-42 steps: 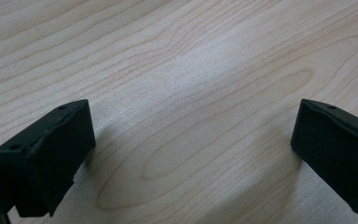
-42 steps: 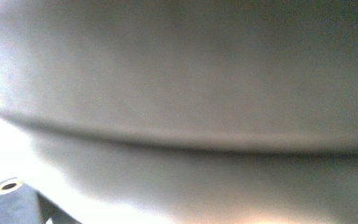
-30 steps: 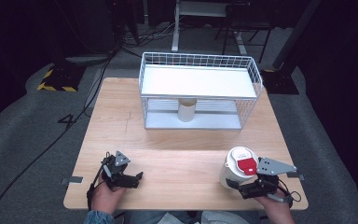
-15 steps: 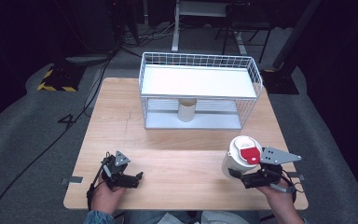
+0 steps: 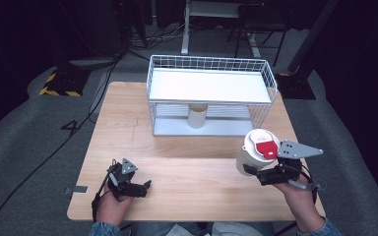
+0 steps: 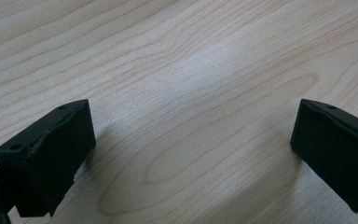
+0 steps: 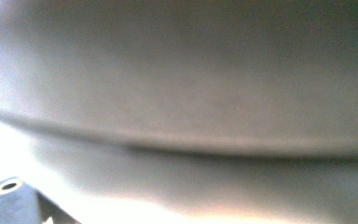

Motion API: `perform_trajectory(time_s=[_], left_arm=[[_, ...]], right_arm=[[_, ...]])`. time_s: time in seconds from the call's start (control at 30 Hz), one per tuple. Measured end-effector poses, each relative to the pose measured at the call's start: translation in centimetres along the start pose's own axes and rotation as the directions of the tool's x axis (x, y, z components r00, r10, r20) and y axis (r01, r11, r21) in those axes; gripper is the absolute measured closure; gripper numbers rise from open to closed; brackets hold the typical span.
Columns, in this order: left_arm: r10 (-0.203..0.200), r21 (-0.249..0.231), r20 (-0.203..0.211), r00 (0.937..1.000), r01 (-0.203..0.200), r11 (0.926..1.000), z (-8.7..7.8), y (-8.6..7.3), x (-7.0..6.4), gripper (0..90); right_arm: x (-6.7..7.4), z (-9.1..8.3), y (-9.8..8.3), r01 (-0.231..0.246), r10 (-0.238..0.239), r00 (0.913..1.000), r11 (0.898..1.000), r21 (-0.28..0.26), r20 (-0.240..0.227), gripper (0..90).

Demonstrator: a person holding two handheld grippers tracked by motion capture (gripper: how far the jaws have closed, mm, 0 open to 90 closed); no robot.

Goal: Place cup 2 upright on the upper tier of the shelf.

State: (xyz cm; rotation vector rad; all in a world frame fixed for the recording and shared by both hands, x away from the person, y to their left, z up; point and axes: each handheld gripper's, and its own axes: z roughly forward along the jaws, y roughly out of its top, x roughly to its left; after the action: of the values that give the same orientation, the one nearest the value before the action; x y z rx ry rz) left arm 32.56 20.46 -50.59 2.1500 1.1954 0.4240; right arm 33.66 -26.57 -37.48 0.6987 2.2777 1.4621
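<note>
A white tub with a red label on its lid (image 5: 257, 150) is held above the table's right front, with my right gripper (image 5: 256, 173) shut on its side. In the right gripper view the tub's blurred pale wall (image 7: 182, 93) sits right against the camera. My left gripper (image 5: 142, 187) rests on the wooden table (image 5: 192, 191) at the front left, its jaws wide apart. In the left gripper view my left gripper (image 6: 191, 154) has only bare wood between its fingers (image 6: 51, 149).
A white wire basket shelf (image 5: 209, 93) stands at the back middle of the table, with a flat white top. A cream cylinder (image 5: 197, 115) stands upright under it. Dark floor, cables and a desk frame lie beyond the table.
My right gripper has lifted the white tub and carried it a little forward, towards the wire shelf. The left gripper has stayed put.
</note>
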Motion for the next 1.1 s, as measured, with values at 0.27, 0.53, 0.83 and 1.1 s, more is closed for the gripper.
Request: perform_trajectory(time_s=[0.27, 0.53, 0.83, 1.1], left_arm=[[-0.010, -0.001, -0.002, 1.0000, 0.010, 1.0000, 0.0, 0.0, -0.1, 0.3], [-0.010, -0.001, -0.001, 1.0000, 0.010, 1.0000, 0.0, 0.0, -0.1, 0.3], [-0.011, 0.000, -0.002, 0.9999, 0.011, 0.9999, 0.0, 0.0, 0.0, 0.5], [-0.010, 0.001, -0.002, 0.9999, 0.010, 0.9999, 0.0, 0.0, 0.0, 0.4]], right_arm=[[-1.0, 0.1, 2.3, 0.016, -0.016, 0.9999, 1.000, -0.010, 0.007, 10.8], [-2.1, 0.6, 4.3, 0.016, -0.016, 0.9999, 1.000, -0.012, 0.006, 10.8], [-3.0, 1.0, 6.2, 0.026, -0.026, 0.9994, 1.000, -0.010, 0.021, 10.8], [-4.3, 1.4, 8.4, 0.025, -0.025, 0.9985, 1.000, -0.014, 0.048, 10.8]])
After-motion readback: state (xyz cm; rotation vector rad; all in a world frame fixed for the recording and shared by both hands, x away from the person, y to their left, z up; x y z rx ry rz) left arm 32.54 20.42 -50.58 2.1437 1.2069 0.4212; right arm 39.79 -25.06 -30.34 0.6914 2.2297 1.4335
